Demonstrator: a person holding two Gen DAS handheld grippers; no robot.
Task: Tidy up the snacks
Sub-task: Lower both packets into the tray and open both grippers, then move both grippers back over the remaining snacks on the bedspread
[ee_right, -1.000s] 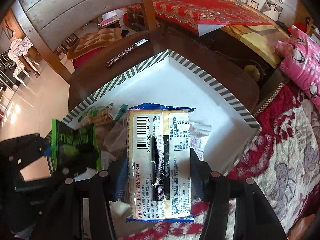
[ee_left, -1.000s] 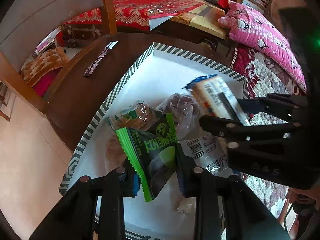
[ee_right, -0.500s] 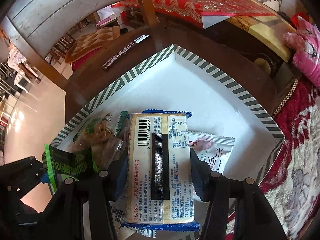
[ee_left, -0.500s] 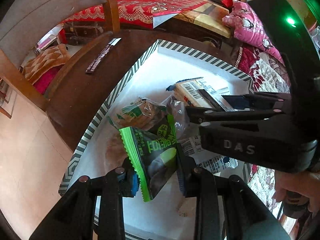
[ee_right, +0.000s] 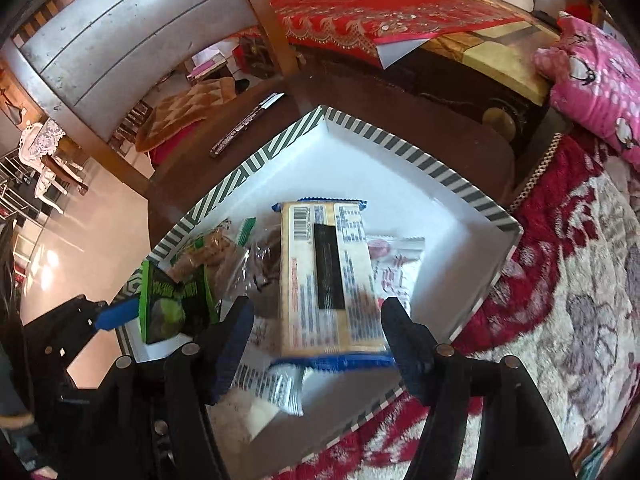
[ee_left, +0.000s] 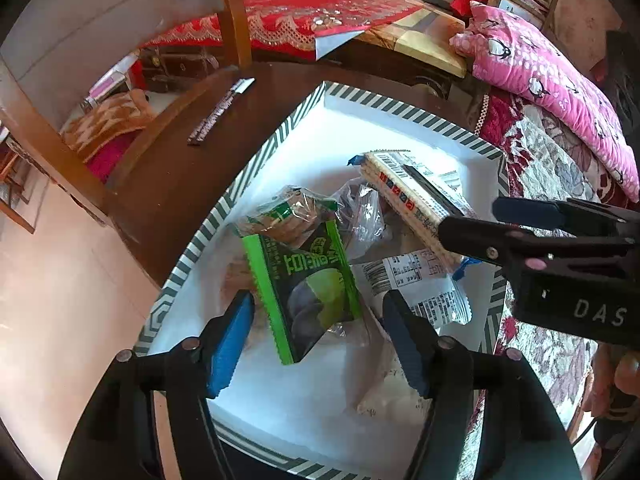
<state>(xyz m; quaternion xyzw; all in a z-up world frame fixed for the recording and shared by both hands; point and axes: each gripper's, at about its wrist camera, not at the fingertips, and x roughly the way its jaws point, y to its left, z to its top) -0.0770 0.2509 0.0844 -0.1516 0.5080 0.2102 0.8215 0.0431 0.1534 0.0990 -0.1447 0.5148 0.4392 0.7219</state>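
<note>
Both grippers have just let go: a moment back the left gripper [ee_left: 316, 340] squeezed the green packet [ee_left: 308, 292] and the right gripper [ee_right: 316, 336] squeezed the long cracker pack [ee_right: 328, 276], and their jaws have just been opening. Now the green packet lies between the left jaws, but the blue pads [ee_left: 228, 344] stand clear of it on both sides. The cracker pack lies between the right jaws too, and those pads look just off its edges, so it seems dropped, not held. Both snacks sit in the white box [ee_left: 400, 116] with the green striped rim, on top of a small pile: a clear bag of brown biscuits [ee_left: 284, 216], a crinkly see-through bag [ee_left: 360, 216] and a white packet [ee_left: 420, 284] with a barcode. So this looks like the dropping-off step, with two snacks just put in the box. Next, I think the hands should lift up and away without bumping the pile, then go find another snack; a long thin bar [ee_left: 220, 110] still lies on the dark wooden table [ee_left: 172, 184] outside the box. The green packet is flat, shiny and has zigzag ends. The cracker pack is a stiff, long block in smooth wrap with a black strip down its back. The clear bags are soft and would slide easily.
</note>
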